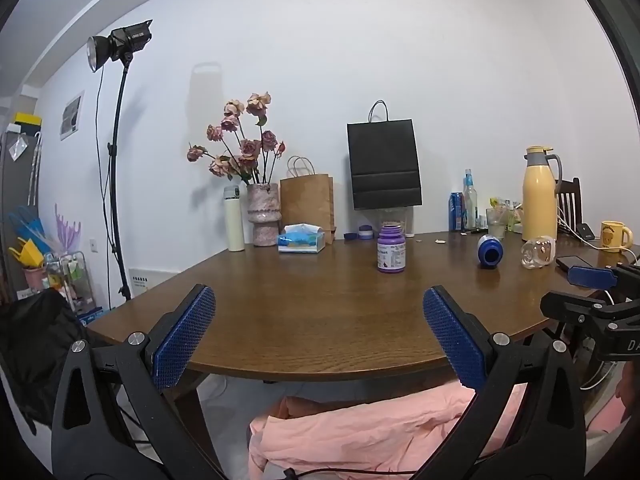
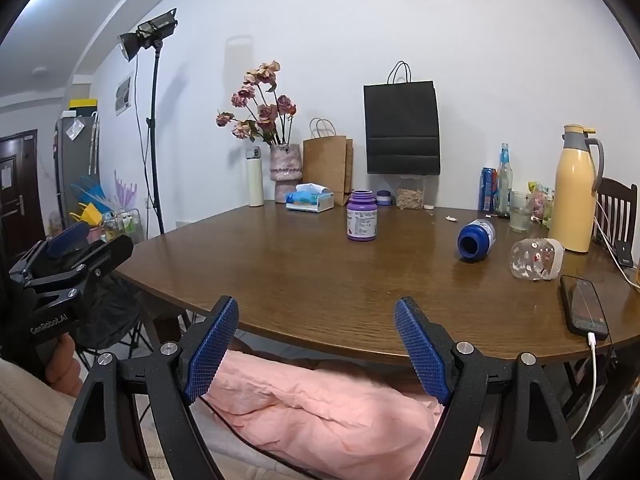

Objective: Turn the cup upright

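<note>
A clear glass cup with small printed figures (image 2: 536,259) lies on its side on the brown table (image 2: 320,280) at the right; it also shows in the left wrist view (image 1: 538,253). My left gripper (image 1: 318,308) is open and empty at the table's near edge, far from the cup. My right gripper (image 2: 316,320) is open and empty at the near edge, left of and nearer than the cup. The left gripper also shows at the left of the right wrist view (image 2: 68,248).
A blue bottle (image 2: 476,239) lies on its side left of the cup. A purple bottle (image 2: 361,221) stands mid-table. A phone (image 2: 584,306) on a cable lies near the right edge. A yellow jug (image 2: 574,192), glasses, bags, vase and tissue box line the back.
</note>
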A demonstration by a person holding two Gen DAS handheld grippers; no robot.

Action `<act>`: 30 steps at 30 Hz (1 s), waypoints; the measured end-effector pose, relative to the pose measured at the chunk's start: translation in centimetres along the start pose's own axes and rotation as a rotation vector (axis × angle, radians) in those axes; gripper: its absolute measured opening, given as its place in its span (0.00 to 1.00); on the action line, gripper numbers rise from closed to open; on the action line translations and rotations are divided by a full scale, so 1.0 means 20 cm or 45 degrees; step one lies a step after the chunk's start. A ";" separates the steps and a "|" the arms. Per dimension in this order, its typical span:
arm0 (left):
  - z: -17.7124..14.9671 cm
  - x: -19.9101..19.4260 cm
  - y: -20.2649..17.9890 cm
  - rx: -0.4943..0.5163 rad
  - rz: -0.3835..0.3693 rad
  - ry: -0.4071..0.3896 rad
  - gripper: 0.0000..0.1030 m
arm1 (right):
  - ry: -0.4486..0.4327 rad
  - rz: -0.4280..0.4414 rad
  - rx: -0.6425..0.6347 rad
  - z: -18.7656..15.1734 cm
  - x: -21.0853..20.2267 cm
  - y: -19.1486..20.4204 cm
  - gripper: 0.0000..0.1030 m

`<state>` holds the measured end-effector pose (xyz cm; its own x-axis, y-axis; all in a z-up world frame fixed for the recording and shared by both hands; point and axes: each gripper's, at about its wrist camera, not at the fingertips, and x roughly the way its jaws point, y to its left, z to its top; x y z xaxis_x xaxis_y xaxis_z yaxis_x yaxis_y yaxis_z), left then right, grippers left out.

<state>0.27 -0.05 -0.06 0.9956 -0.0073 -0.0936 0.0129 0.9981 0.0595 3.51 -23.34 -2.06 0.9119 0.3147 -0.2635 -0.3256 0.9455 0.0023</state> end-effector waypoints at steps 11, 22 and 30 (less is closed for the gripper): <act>-0.01 0.00 0.00 -0.004 0.008 -0.024 1.00 | 0.010 -0.004 0.011 0.01 0.00 -0.01 0.83; 0.03 -0.02 0.00 0.000 0.020 -0.030 1.00 | 0.006 -0.006 0.011 0.00 0.00 -0.01 0.83; 0.03 -0.02 -0.01 0.000 0.021 -0.032 1.00 | 0.011 -0.004 0.011 0.01 0.00 -0.01 0.83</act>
<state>-0.14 -0.18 0.48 0.9977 0.0074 -0.0677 -0.0032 0.9981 0.0610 3.56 -23.51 -1.90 0.9107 0.3108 -0.2720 -0.3203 0.9473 0.0098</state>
